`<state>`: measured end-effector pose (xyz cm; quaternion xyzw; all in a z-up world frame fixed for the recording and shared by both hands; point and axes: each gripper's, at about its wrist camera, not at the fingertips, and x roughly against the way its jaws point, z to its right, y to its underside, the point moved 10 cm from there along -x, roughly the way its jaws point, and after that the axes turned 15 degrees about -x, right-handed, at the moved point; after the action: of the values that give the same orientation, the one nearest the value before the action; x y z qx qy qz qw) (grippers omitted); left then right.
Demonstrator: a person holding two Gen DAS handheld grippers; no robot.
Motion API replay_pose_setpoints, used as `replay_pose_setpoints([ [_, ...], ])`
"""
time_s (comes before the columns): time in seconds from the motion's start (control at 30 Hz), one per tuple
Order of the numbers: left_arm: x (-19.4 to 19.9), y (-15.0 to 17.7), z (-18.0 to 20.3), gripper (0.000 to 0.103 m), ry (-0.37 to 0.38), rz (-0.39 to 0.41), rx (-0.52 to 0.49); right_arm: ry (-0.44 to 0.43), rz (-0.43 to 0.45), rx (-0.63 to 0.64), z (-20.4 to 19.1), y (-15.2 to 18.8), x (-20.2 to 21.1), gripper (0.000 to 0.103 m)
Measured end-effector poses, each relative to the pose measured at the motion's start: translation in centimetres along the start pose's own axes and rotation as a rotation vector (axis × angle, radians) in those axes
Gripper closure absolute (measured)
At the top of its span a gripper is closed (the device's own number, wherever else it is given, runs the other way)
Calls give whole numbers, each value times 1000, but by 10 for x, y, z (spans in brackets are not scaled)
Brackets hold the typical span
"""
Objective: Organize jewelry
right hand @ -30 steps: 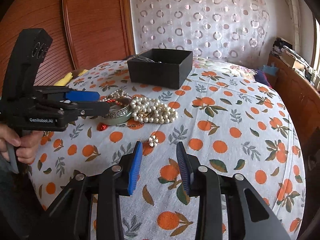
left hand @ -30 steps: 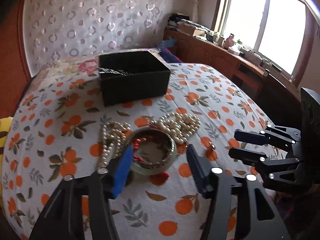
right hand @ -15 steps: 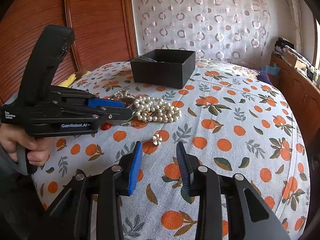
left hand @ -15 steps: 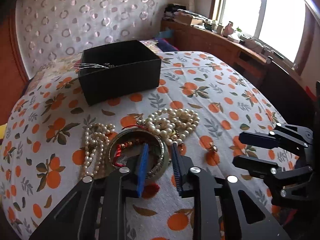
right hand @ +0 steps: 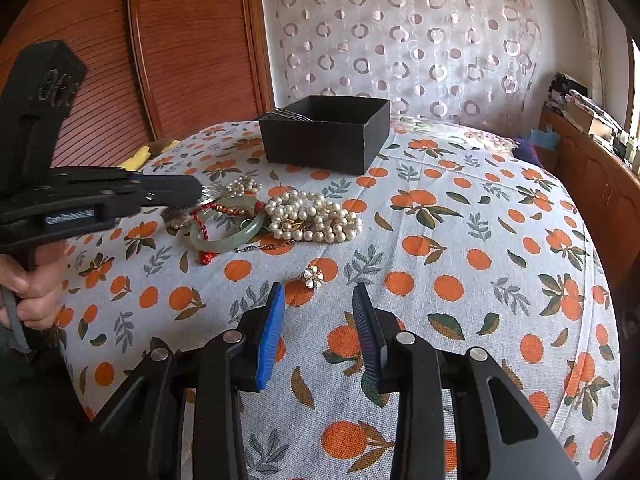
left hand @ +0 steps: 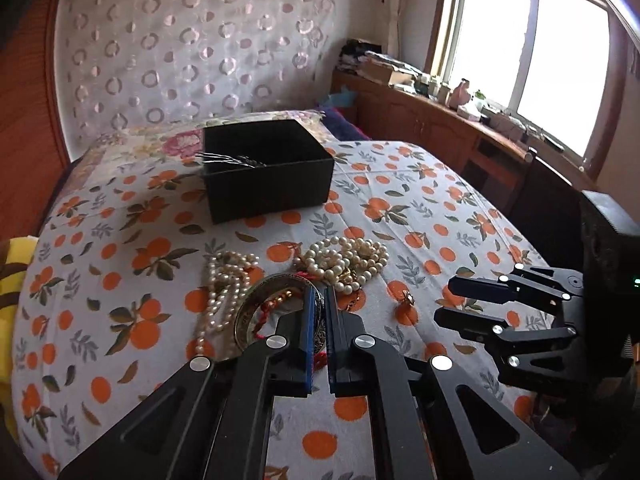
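Barely begun: left claw (left hand: 318, 312) pinched the silver bangle (left hand: 256, 312); right claw (right hand: 318, 320) hung spread; pearls (right hand: 316, 216) lay before the black box (right hand: 324, 136).

Orange-print bedspread (right hand: 460, 216), ring-patterned curtain (right hand: 400, 40), wooden cabinet (left hand: 432, 128) under a bright window (left hand: 540, 48).

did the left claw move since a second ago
Yes. The left claw went forward toward the black box and shut on the metal bangle's rim.
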<state>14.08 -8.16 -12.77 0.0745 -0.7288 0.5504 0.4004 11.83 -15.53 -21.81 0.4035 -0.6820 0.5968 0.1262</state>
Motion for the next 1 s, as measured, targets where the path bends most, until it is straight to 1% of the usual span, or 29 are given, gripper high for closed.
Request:
replay_pose_setpoints([
  [0.23, 18, 2, -18, 99, 3, 43, 58, 17, -12, 2, 1, 0, -4, 65],
  [0.33, 25, 3, -25, 100, -4, 60, 76, 35, -16, 27, -2, -1, -5, 65],
  [0.37, 28, 3, -27, 100, -7, 65, 80, 34, -17, 32, -3, -3, -6, 66],
  [0.4, 30, 4, -29, 100, -8, 68, 81, 30, -20, 37, -4, -5, -6, 74],
  [0.43, 33, 4, -30, 100, -10, 75, 84, 21, -30, 44, -7, -8, -8, 75],
  [0.57, 40, 4, -35, 100, -17, 92, 94, 19, -20, 83, -14, -26, -11, 79],
  [0.73, 46, 2, -36, 100, -19, 106, 89, 53, -49, 90, -4, -47, -34, 82],
  [0.8, 47, 2, -36, 100, -19, 108, 88, 63, -75, 87, 3, -54, -47, 83],
  [0.93, 47, 4, -36, 100, -12, 106, 94, 62, -132, 73, 10, -57, -68, 84],
  [1.0, 47, 4, -36, 100, -12, 105, 96, 58, -144, 64, 11, -61, -76, 84],
])
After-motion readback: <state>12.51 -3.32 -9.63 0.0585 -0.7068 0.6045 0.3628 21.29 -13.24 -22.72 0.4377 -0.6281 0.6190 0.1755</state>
